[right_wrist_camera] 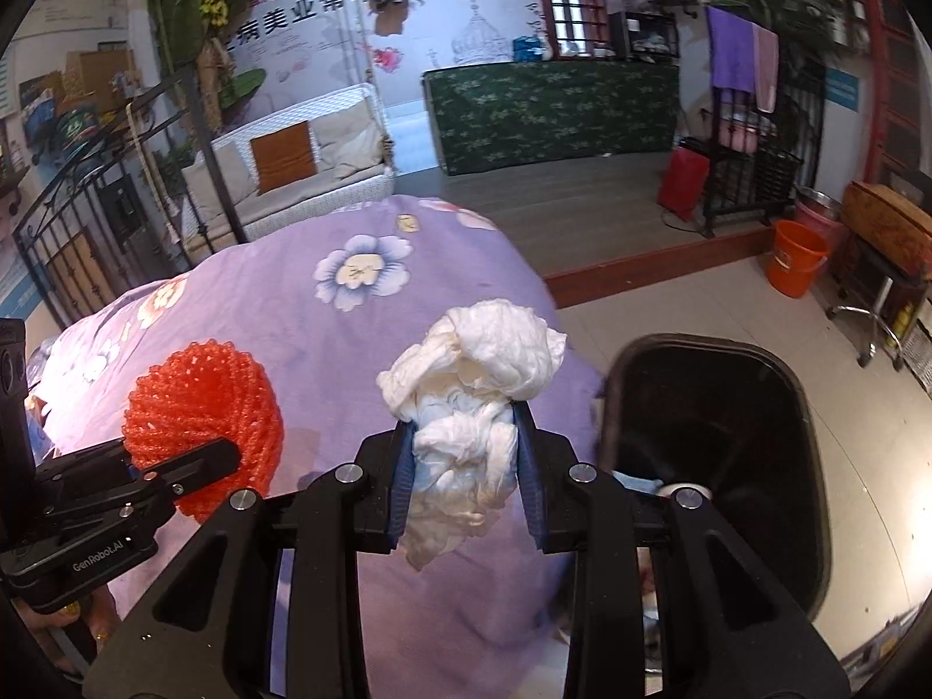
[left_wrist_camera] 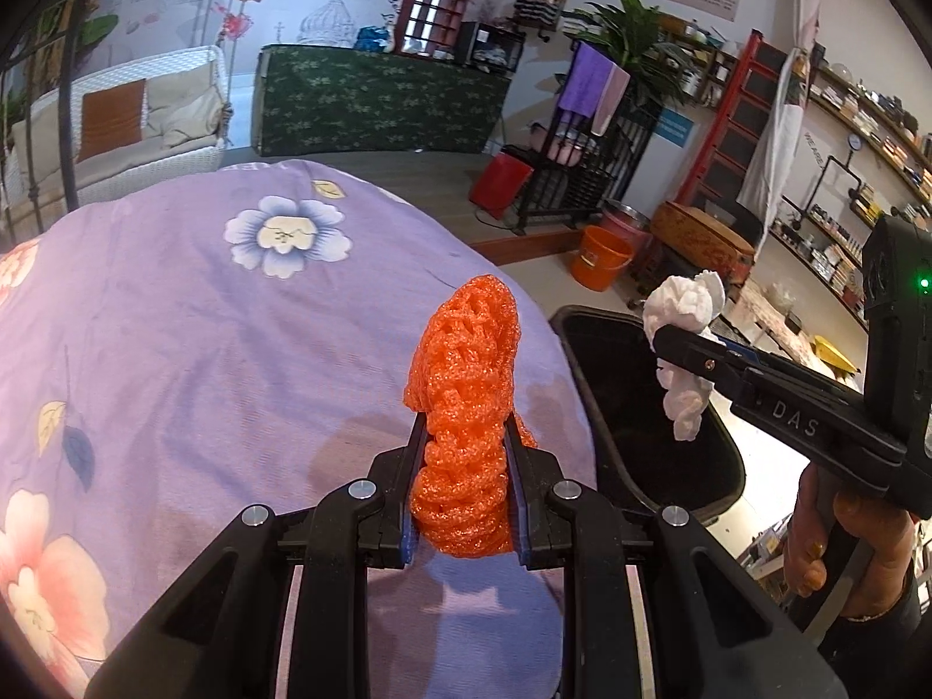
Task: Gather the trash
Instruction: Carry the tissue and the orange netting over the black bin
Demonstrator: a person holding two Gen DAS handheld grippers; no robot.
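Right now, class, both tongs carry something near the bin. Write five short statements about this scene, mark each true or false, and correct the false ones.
1. The left tongs grip an orange foam net. True.
2. The right tongs are empty. False: they clamp a crumpled white tissue.
3. The black bin stands beside the bed. True.
4. The bedsheet is plain green. False: it is purple with flowers.
5. The tissue already lies in the bin. False: it is held.

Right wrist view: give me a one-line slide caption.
Right claw shut on a crumpled white tissue above the purple floral cloth, black bin open to its right.
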